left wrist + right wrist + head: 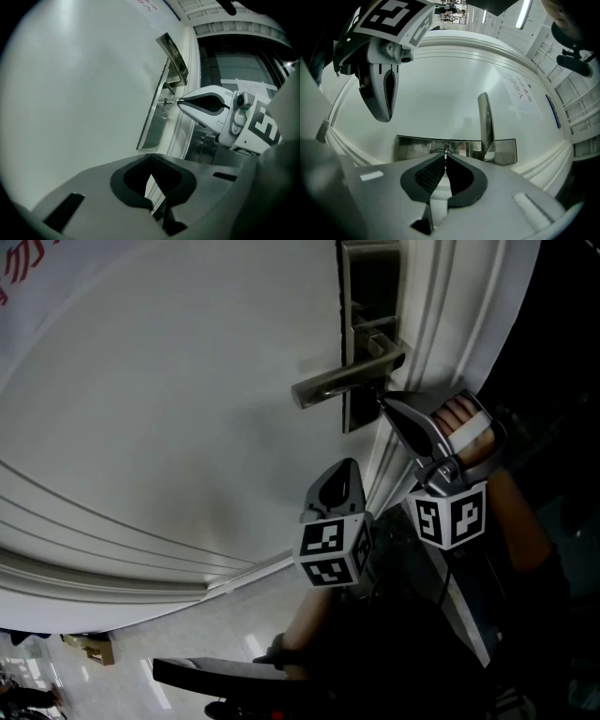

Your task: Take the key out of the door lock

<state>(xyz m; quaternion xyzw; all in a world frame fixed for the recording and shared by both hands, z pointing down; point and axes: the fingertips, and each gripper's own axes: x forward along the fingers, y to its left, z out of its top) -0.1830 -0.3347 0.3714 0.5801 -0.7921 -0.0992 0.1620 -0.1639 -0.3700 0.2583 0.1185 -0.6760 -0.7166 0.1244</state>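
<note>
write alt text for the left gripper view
The right gripper pinches the key in the lock plate of a white door. The left gripper sits in the foreground, jaws shut and empty.

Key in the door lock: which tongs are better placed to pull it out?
Right. The right tongs are closed with their tips on the key at the lock plate, below the handle. The left tongs are shut, empty, held away from the lock plate.
</note>
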